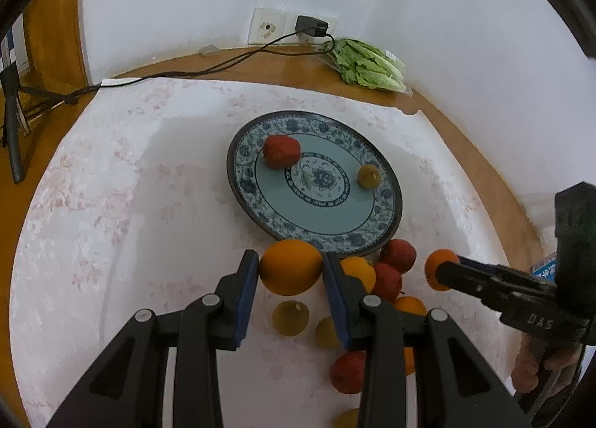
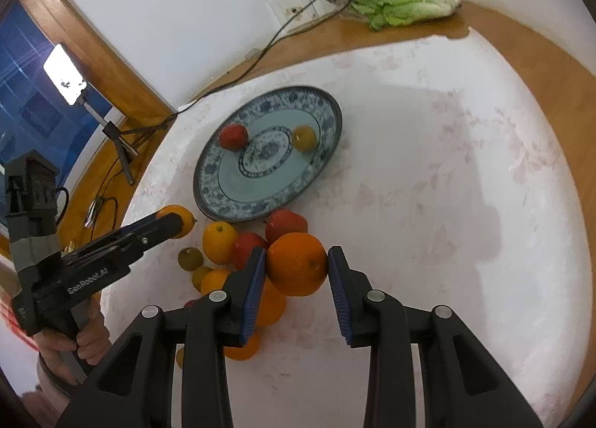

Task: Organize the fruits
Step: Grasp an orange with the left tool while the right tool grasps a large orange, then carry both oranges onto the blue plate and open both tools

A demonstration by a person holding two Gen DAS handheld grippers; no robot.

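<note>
My left gripper (image 1: 290, 258) is shut on a yellow-orange orange (image 1: 290, 271), held just in front of the blue-and-white patterned plate (image 1: 376, 174). On the plate lie a red apple (image 1: 281, 151) and a small yellow-green fruit (image 1: 368, 176). My right gripper (image 2: 297, 253) is shut on a deeper orange (image 2: 297, 268), above a pile of several apples and oranges (image 2: 223, 241) near the plate's (image 2: 324, 111) front rim. Each gripper shows in the other's view: the right gripper (image 1: 443, 273) at right, the left gripper (image 2: 175, 223) at left, each with its orange.
A white floral cloth (image 1: 149, 204) covers the round wooden table (image 1: 495, 182). A bag of lettuce (image 1: 367, 65) lies by the wall at the back, next to a socket with a plugged charger (image 1: 311, 26) and its cable. A tripod with a bright light (image 2: 65, 74) stands off the table's left.
</note>
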